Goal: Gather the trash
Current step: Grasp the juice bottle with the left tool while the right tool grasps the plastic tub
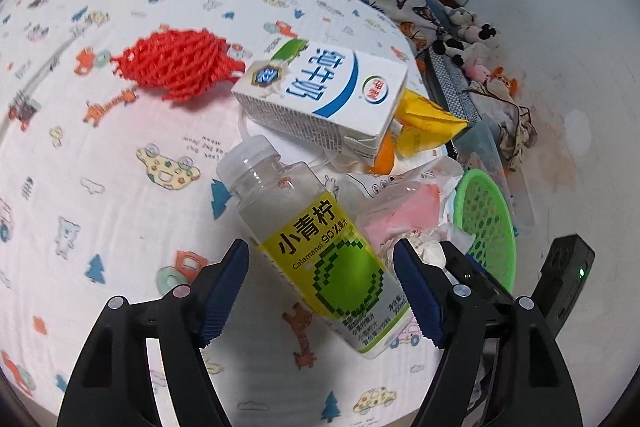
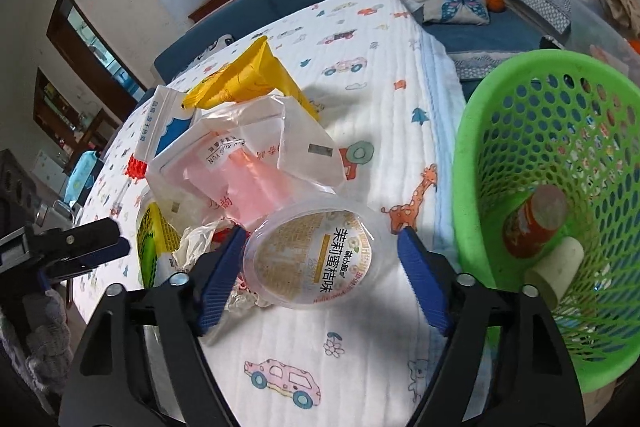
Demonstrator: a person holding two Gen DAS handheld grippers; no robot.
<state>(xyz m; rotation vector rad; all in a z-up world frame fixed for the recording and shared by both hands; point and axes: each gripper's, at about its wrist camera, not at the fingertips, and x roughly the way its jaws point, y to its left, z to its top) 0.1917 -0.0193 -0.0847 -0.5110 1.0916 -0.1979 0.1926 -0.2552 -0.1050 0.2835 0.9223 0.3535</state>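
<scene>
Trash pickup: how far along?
Early. Done: the green basket holds an orange can and a cork-like cylinder. In hand: nothing gripped; left hand-held gripper straddles the lime bottle, right hand-held gripper straddles the clear cup. Left: milk carton, red net, yellow wrapper, plastic bag.

- The bottle (image 1: 316, 247) lies on the table (image 1: 100, 155), between the left gripper's (image 1: 322, 291) jaws.
- The carton (image 1: 324, 95) sits behind it.
- The basket (image 2: 552, 203) stands right of the cup (image 2: 316, 259), holding a can (image 2: 532, 219).
</scene>
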